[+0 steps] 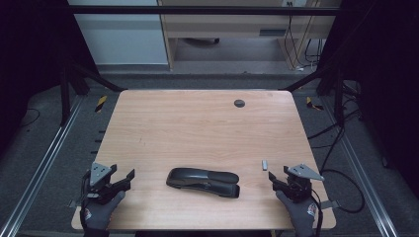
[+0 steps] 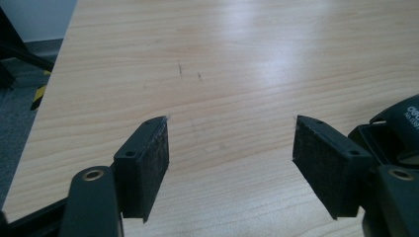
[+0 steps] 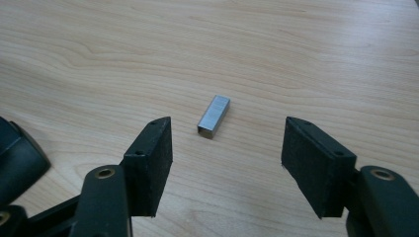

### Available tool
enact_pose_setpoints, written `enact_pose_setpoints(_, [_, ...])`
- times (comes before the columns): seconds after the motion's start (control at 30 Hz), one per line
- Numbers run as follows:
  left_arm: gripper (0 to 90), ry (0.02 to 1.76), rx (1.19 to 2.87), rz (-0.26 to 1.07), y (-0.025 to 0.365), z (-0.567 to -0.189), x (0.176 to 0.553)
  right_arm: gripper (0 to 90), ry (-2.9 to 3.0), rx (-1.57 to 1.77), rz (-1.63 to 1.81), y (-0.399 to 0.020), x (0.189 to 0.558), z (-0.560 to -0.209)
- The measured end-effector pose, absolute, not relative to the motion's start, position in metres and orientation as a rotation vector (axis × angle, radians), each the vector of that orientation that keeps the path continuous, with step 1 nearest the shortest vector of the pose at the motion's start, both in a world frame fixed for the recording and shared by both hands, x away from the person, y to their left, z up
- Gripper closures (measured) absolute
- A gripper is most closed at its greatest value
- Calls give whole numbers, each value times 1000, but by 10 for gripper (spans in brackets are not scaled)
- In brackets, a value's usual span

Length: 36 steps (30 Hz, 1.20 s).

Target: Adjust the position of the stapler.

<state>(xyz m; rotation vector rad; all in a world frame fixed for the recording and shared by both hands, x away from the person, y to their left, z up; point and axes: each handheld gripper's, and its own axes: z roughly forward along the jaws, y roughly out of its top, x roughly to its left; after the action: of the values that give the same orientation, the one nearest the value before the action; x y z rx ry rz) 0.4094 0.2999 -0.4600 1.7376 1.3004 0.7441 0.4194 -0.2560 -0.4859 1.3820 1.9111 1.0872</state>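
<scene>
A black stapler lies on its side near the front middle of the wooden table. A small strip of metal staples rests to its right. My left gripper is open at the front left, with bare wood between its jaws and the stapler's end at the right edge of its view. My right gripper is open at the front right, with the staples lying just beyond its jaws. The stapler's end shows at the left of that view.
A round dark cable grommet sits near the table's far edge. Metal rails run along the floor on both sides, and cables trail on the right. A desk stands beyond the table.
</scene>
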Motion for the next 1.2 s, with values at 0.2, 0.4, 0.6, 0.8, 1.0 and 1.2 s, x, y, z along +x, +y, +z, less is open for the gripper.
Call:
enact_pose_setpoints(0.2, [371, 1281, 1748, 729, 296, -453, 409, 396, 1922, 1372, 1104, -251, 418, -486])
enact_pose_setpoints(0.4, [457, 1248, 1760, 727, 288, -446, 410, 426, 1927, 1369, 1107, -248, 418, -486])
enact_pose_setpoints(0.6, [515, 1227, 1769, 734, 282, -442, 413, 440, 1921, 1369, 1130, -250, 418, -485])
enact_pose_setpoints(0.8, [560, 1212, 1780, 728, 274, -440, 418, 466, 1920, 1366, 1144, -249, 417, -484])
enact_pose_setpoints(1.0, [603, 1197, 1780, 735, 266, -435, 423, 474, 1918, 1361, 1142, -249, 416, -484])
enact_pose_setpoints(1.2, [646, 1174, 1767, 733, 256, -425, 428, 486, 1910, 1362, 1150, -250, 415, -483])
